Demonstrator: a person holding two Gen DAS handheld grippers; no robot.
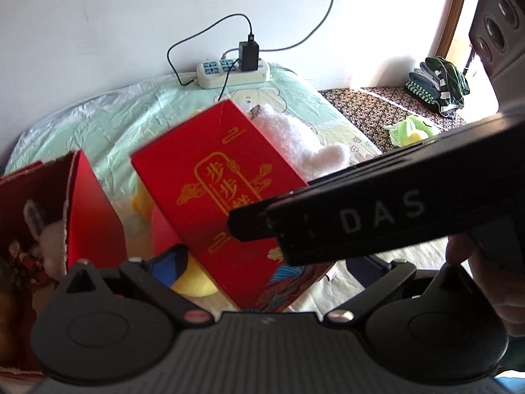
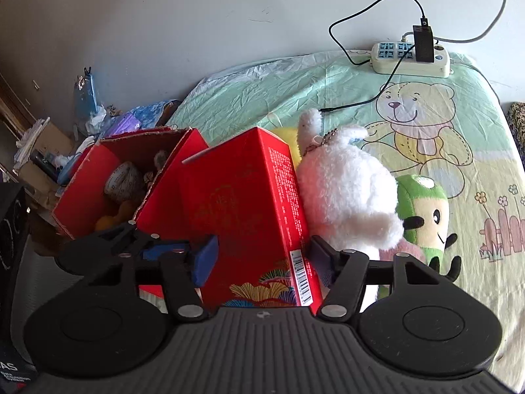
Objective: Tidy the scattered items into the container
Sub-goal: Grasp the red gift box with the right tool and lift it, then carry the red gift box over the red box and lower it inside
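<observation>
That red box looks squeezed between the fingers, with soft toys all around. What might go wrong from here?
The right gripper grips the tall red box only near its bottom end, so it may tilt or slip. The white plush rabbit leans against the box and could be dragged or toppled when it moves. The open red container already holds items, so the box might not fit or could catch on its flap.

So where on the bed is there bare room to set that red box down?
Bare sheet lies between the power strip and the white plush rabbit, over the printed bear, and right of the green plush. It is crowded around the red box, wedged between the open red container and the rabbit.
</observation>
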